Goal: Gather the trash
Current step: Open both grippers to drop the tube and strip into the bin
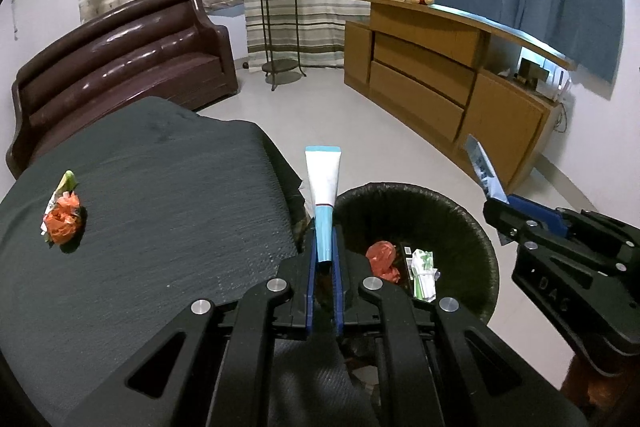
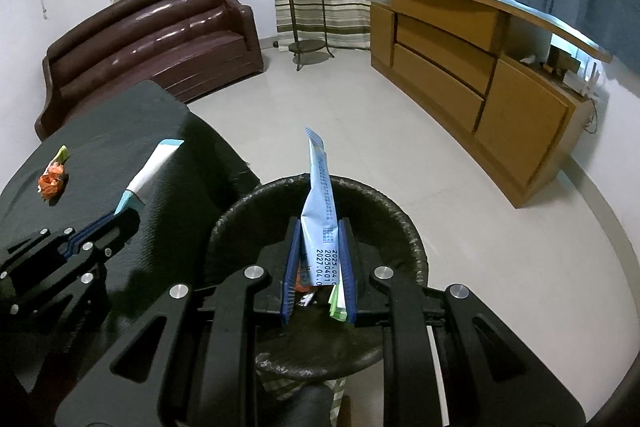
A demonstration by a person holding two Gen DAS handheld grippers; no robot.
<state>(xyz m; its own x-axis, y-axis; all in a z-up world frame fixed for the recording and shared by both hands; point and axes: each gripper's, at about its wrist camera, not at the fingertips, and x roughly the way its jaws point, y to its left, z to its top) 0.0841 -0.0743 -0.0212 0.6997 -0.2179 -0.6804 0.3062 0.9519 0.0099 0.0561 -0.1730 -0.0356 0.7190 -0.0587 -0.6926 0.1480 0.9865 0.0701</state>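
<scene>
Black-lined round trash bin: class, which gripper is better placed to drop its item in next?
Right. The right gripper holds its pale blue printed sachet over the bin; the left gripper's white-and-blue tube sits beside the rim.

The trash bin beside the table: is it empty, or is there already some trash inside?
Not empty. The trash bin already holds red crumpled trash and a green-and-white wrapper at its bottom.

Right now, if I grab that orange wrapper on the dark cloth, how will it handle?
The orange wrapper looks crumpled and thin, so probably light and floppy, crushing between the pads. Its bunched shape should not roll. The textured cloth may let it slide rather than catch, so pinch from above.
</scene>
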